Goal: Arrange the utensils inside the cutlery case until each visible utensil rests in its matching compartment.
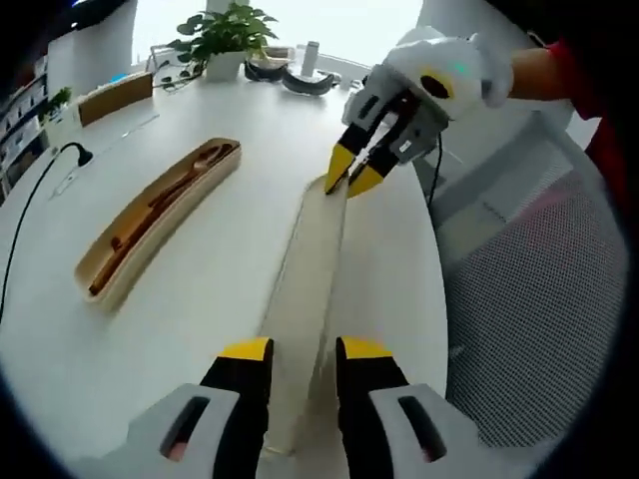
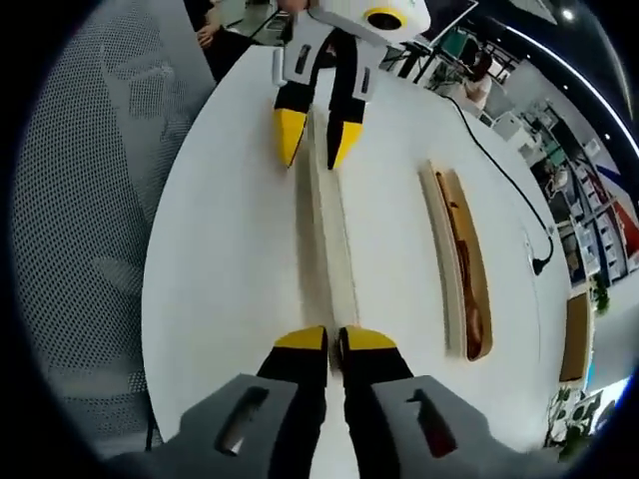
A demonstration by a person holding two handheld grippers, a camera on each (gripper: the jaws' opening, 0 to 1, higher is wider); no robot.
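Observation:
The long cream lid (image 1: 305,289) of the cutlery case lies lengthwise on the white table (image 1: 200,329). My left gripper (image 1: 305,349) straddles its near end, jaws pressed against both long sides. My right gripper (image 1: 352,172) is shut on the lid's far end. In the right gripper view the same lid (image 2: 324,220) runs from my right gripper (image 2: 334,339), pinched on its end wall, up to my left gripper (image 2: 318,138). The open case base (image 1: 160,215) lies to the left and holds brown wooden utensils (image 1: 175,195). The base (image 2: 451,259) also lies beside the lid there.
A potted plant (image 1: 225,35), a dark headset (image 1: 300,80) and a wooden block (image 1: 115,95) stand at the table's far edge. A black cable (image 1: 40,190) crosses the left side. A mesh chair (image 1: 539,299) stands close against the table's right edge.

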